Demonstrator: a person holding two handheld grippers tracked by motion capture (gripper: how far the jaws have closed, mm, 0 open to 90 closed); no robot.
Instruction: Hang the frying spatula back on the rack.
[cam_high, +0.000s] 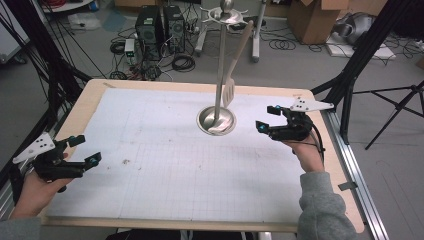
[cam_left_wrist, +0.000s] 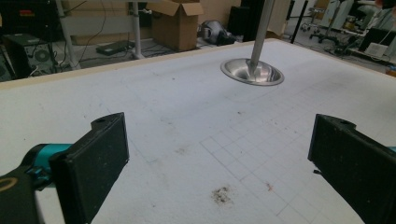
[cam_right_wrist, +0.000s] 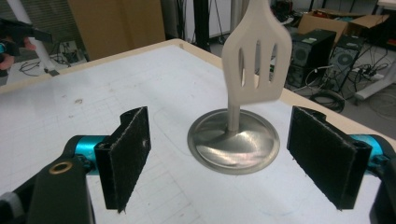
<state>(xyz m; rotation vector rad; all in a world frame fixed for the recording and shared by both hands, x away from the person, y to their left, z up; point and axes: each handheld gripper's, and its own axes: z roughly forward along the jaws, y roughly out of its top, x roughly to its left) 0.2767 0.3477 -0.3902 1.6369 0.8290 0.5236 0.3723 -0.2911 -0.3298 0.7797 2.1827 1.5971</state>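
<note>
A metal utensil stand (cam_high: 218, 75) rises from a round steel base (cam_high: 216, 120) on the white gridded mat. A beige slotted spatula (cam_high: 231, 85) hangs from the stand's top hooks, its blade just above the base. In the right gripper view the spatula (cam_right_wrist: 256, 65) hangs close ahead over the base (cam_right_wrist: 233, 140). My right gripper (cam_high: 266, 118) is open, just right of the base, with nothing between its jaws. My left gripper (cam_high: 84, 150) is open near the table's left front, far from the stand. Its view shows the base (cam_left_wrist: 252, 72) in the distance.
The white gridded mat (cam_high: 165, 165) covers the wooden table (cam_high: 95, 92) and bears a small brown stain (cam_high: 125, 161). Beyond the far edge are computer towers (cam_high: 160, 27), cables and cardboard boxes (cam_high: 312, 17). Black tripod legs (cam_high: 395, 110) stand at right.
</note>
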